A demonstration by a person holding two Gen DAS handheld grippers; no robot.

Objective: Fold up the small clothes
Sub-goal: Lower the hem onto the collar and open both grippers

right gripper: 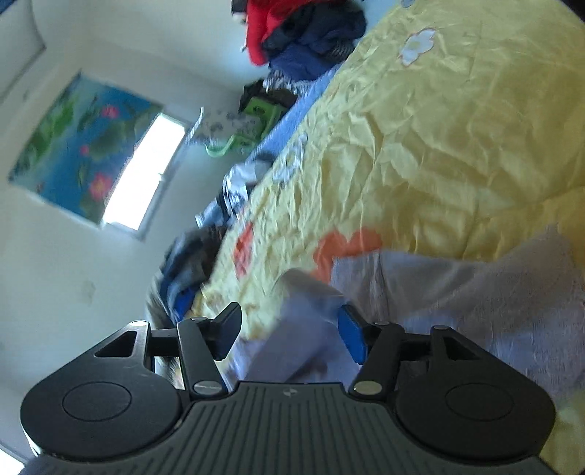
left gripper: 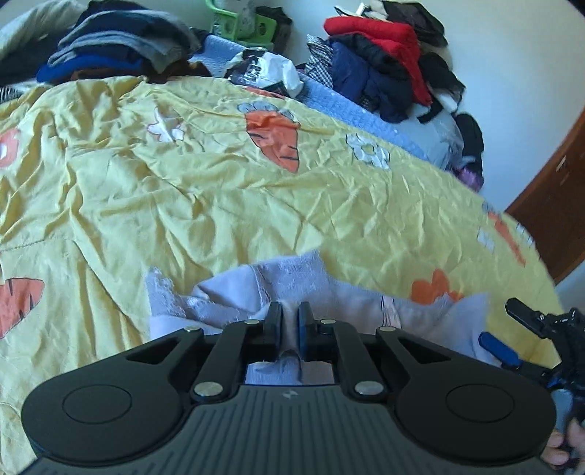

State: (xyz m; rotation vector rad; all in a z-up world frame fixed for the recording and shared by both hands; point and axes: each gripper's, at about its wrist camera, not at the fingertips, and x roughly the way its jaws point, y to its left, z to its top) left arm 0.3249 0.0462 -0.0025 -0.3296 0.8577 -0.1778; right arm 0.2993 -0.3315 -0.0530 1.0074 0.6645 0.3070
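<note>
A small pale lavender garment (left gripper: 292, 277) lies crumpled on a yellow bedcover printed with carrots and flowers (left gripper: 219, 182). My left gripper (left gripper: 290, 318) is shut on a fold of this garment, and the cloth runs down between its pads. In the left wrist view my right gripper (left gripper: 506, 329) shows at the far right edge with its jaws apart. In the tilted right wrist view the right gripper (right gripper: 289, 325) stands open. A corner of the garment (right gripper: 475, 292) lies loose between its fingers, and the pads do not press on it.
Dark folded clothes (left gripper: 120, 40) are stacked at the back left, and a red and navy heap (left gripper: 373, 62) at the back right. A green plastic item (left gripper: 241, 22) sits between them. A wooden door (left gripper: 555, 204) stands to the right. A window (right gripper: 146, 171) and a flower poster (right gripper: 76, 142) are on the wall.
</note>
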